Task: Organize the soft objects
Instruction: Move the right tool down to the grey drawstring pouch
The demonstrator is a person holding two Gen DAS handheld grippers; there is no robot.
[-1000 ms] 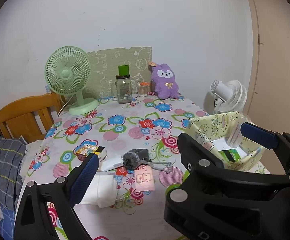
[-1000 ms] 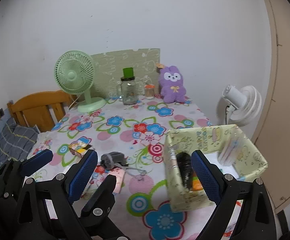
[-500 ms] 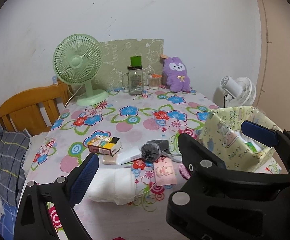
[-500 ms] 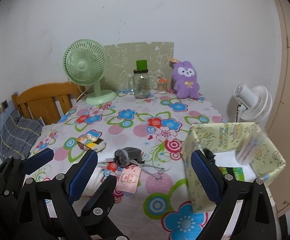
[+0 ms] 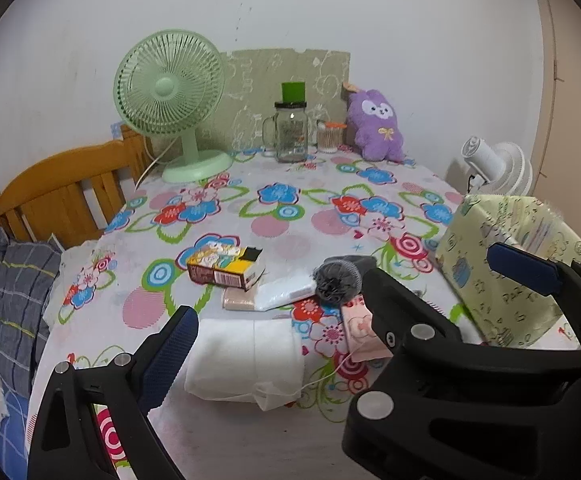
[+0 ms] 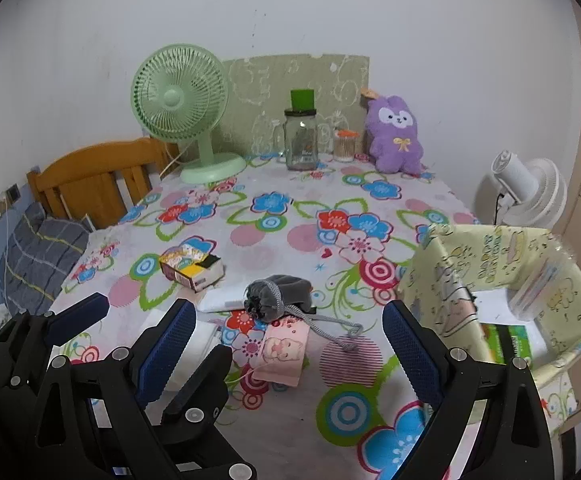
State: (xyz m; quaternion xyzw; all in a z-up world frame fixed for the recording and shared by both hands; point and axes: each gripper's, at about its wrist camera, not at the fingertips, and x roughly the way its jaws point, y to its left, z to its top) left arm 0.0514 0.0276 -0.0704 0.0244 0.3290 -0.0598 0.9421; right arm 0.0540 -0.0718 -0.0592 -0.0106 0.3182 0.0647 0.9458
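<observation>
Two grippers (image 6: 286, 344) (image 5: 346, 292) open, pouch (image 6: 278, 296) untouched

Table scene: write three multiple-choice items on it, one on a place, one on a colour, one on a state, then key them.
1. Where does the grey drawstring pouch lie?
A. inside the yellow-green fabric box
B. on the tablecloth, left of the yellow-green fabric box
C. beside the fan's base

2. What colour is the plush toy at the wall?
A. purple
B. orange
C. white

3. How do the two grippers stand?
A. both open and empty
B. left shut on the pouch
C. right shut on the box

Key: B, the pouch rests on the flowered cloth outside the box; A, its fur is purple; A, the left gripper and the right gripper show wide gaps with nothing between.
</observation>
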